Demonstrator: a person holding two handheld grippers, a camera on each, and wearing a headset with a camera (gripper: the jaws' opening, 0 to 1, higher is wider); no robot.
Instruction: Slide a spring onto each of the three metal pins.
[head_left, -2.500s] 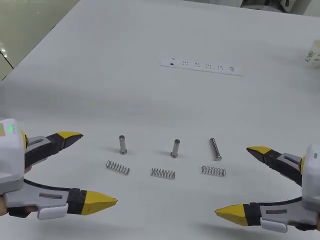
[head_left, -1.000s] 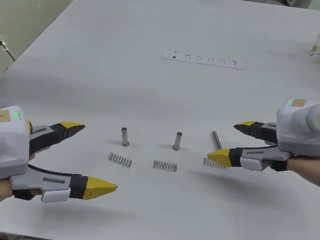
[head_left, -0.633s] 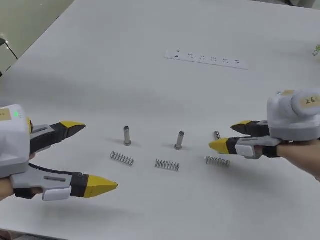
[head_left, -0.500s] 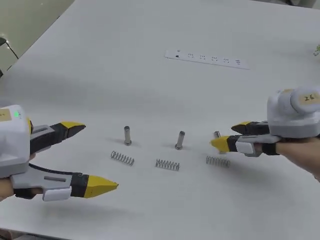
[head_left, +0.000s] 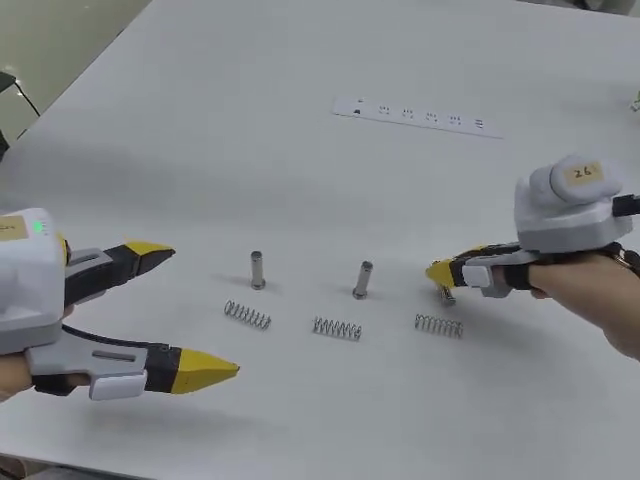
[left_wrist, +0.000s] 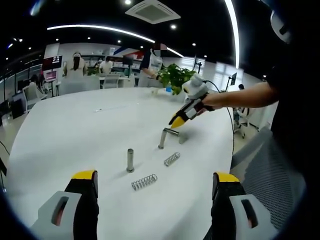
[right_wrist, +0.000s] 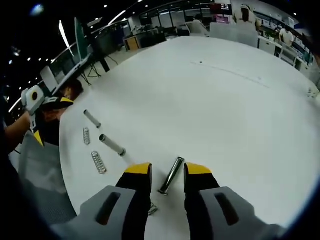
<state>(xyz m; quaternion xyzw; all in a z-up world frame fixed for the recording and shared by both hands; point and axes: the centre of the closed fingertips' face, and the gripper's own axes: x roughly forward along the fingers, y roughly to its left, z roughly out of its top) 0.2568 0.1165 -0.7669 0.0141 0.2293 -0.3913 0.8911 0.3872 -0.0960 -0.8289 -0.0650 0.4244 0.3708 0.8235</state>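
Three metal pins are on the white table (head_left: 300, 150): the left pin (head_left: 257, 270) and middle pin (head_left: 362, 280) stand upright, and the right pin (right_wrist: 172, 175) lies flat. In front of them lie three springs (head_left: 247, 316) (head_left: 337, 329) (head_left: 438, 326). My right gripper (right_wrist: 168, 172) reaches in from the right (head_left: 440, 272). Its jaws are narrowed around the lying pin, with small gaps on both sides. My left gripper (head_left: 190, 310) hovers wide open at the front left with nothing in it, and its own view looks at the left pin (left_wrist: 130, 160) and a spring (left_wrist: 144, 181).
A white power strip (head_left: 418, 116) lies further back on the table. A potted plant (left_wrist: 175, 77) stands at the far edge, and people and desks show in the room beyond.
My right gripper has moved in from the right to the right pin, and its jaws have narrowed around it. The left gripper has stayed where it was, open.
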